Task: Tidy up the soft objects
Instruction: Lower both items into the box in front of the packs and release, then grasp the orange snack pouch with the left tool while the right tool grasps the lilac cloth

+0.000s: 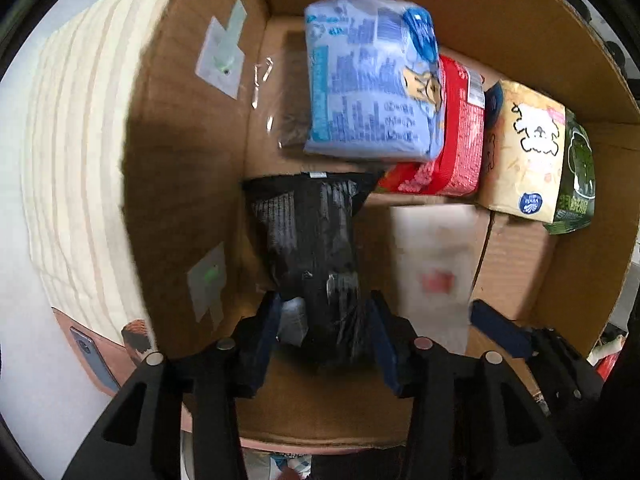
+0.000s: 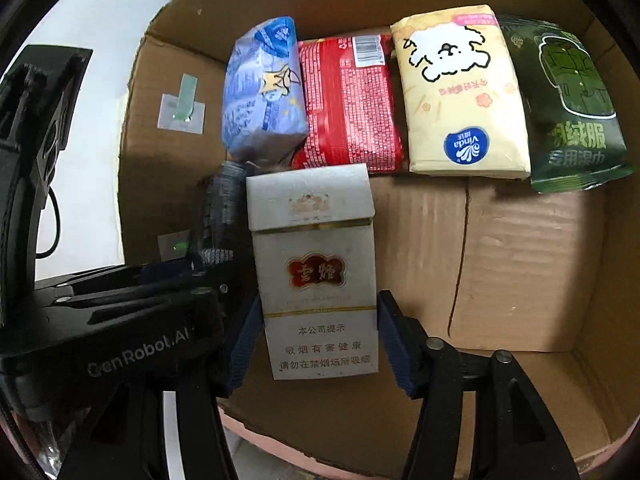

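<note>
Both grippers are inside an open cardboard box (image 1: 192,128) (image 2: 520,264). My left gripper (image 1: 324,320) is shut on a black soft packet (image 1: 312,248) near the box's left wall; it also shows in the right wrist view (image 2: 222,208). My right gripper (image 2: 318,336) is shut on a white cigarette pack (image 2: 316,268), blurred in the left wrist view (image 1: 434,264). Along the far wall stand a blue tissue pack (image 1: 372,80) (image 2: 262,92), a red pack (image 1: 448,132) (image 2: 348,104), a cream Vinda tissue pack (image 1: 524,148) (image 2: 460,92) and a green wipes pack (image 1: 576,176) (image 2: 572,108).
The box stands on a striped cream cloth (image 1: 80,152) over a pale surface. The left gripper's black body (image 2: 100,320) sits close at the right gripper's left. Bare box floor (image 2: 528,264) lies to the right of the cigarette pack.
</note>
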The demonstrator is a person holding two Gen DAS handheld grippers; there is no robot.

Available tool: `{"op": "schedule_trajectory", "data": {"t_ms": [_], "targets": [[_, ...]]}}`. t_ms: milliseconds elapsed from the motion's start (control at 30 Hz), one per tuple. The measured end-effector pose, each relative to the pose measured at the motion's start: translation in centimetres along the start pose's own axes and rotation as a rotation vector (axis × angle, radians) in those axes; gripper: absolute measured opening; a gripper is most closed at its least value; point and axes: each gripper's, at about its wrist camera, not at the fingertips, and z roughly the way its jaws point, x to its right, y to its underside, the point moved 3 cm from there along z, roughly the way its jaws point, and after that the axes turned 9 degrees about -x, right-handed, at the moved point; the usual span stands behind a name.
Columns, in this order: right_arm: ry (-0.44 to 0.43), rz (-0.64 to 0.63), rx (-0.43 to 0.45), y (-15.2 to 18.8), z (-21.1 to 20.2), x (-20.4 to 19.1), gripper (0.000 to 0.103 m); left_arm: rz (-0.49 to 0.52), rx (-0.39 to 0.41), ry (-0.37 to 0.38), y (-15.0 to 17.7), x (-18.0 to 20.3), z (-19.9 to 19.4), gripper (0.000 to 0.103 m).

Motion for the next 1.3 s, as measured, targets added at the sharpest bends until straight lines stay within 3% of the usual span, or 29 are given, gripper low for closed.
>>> {"op": "schedule_trajectory", "data": {"t_ms": [33,67,167,267,400,533,800,1000,1133,1300], "targets": [[0.009,-0.004,0.001,0.0,0.0,0.0,0.085,-0.003,0.008,-0.008,0.1,0.0,-0.3,0.055],[0.011,-0.009,0.002,0.1,0.0,-0.1,0.09,-0.002,0.019,-0.009,0.2,0.1,-0.7,0.063],[0.044,-0.027,0.008,0.6,-0.5,-0.4,0.093,0.011,0.052,-0.034,0.6,0.5,-1.8,0.08],[0.154,-0.04,0.029,1.3,-2.1,-0.1,0.103,0.022,0.088,-0.052,1.4,1.4,-3.0,0.091],[0.277,-0.068,0.083,2.7,-4.3,0.3,0.103,0.025,0.127,-0.031,3.0,2.5,-4.0,0.092],[0.307,-0.082,0.122,4.3,-7.1,1.6,0.103,0.037,0.19,-0.007,5.2,3.5,-4.6,0.092],[0.291,-0.107,0.227,8.9,-12.8,3.2,0.103,0.077,0.358,-0.008,10.3,7.4,-8.8,0.092],[0.245,-0.083,0.322,12.4,-17.5,6.4,0.103,0.124,0.493,-0.021,13.5,13.0,-12.4,0.092],[0.233,-0.028,0.385,14.9,-21.7,10.6,0.103,0.155,0.525,0.012,14.2,17.6,-13.3,0.092],[0.272,0.072,0.424,16.5,-25.5,17.6,0.103,0.201,0.466,0.067,13.3,24.4,-11.5,0.092]]}}
